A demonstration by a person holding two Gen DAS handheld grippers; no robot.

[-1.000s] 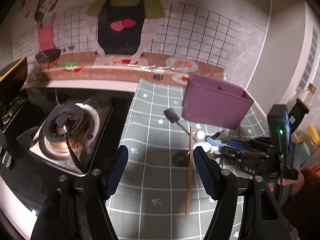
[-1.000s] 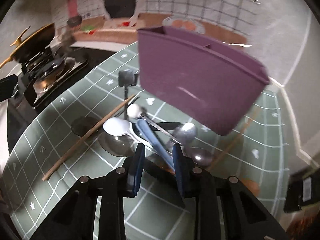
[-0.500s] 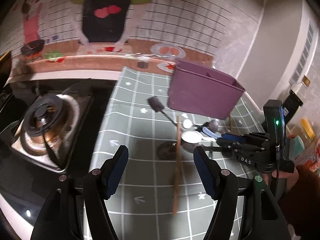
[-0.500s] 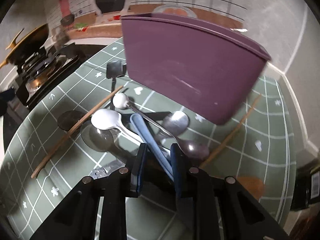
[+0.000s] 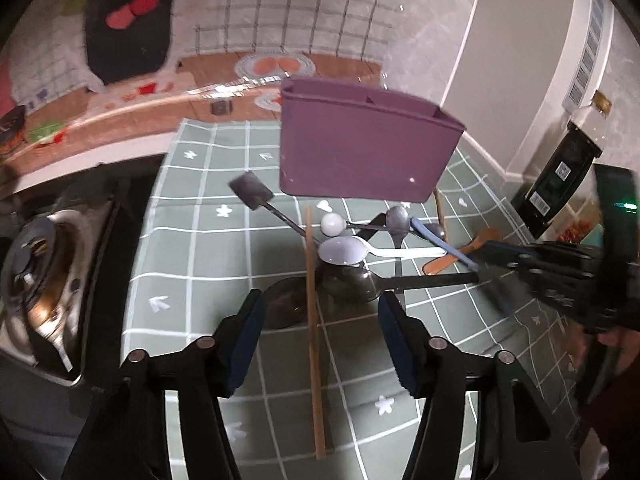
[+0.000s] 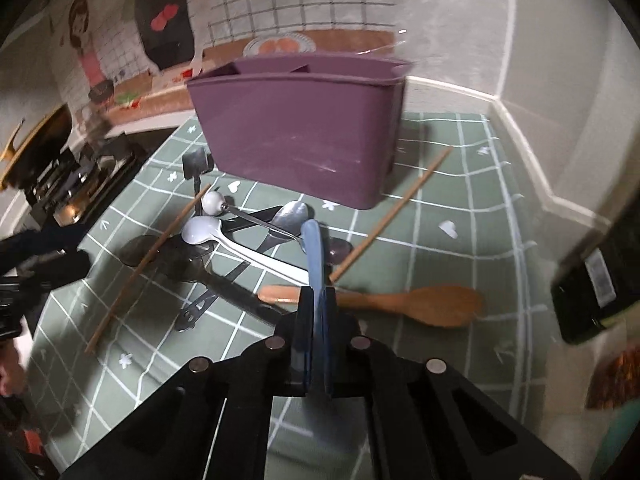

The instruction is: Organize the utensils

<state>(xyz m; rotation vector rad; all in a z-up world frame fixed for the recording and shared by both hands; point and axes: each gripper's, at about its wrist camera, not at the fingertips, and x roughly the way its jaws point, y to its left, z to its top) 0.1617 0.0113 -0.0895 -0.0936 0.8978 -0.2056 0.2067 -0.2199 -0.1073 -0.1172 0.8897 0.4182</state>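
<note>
Clamped shut since a second ago, right gripper [image 6: 317, 312] on blue handle [image 6: 315, 256] amid the tabletop [image 6: 440, 208] pile before purple caddy [image 6: 300, 136]; probably light, stiff, slick plastic, best pinched mid-handle; left gripper [image 5: 320, 336] gaping over chopstick [image 5: 314, 340].

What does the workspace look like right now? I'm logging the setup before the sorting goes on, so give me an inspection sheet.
Surface: green grid-patterned mat on the counter.
Job's things: purple utensil holder upright; blue-handled utensil in the right gripper; white spoon, metal spoons, wooden spoon, two chopsticks and a small spatula piled on the mat.
Clutter: dark bottle at the right edge.
Grippers: left gripper open above the near chopstick; right gripper shut on the blue-handled utensil.
Cables: nothing seen.
Surroundings: stove burner to the left; cartoon kitchen backdrop behind.
</note>
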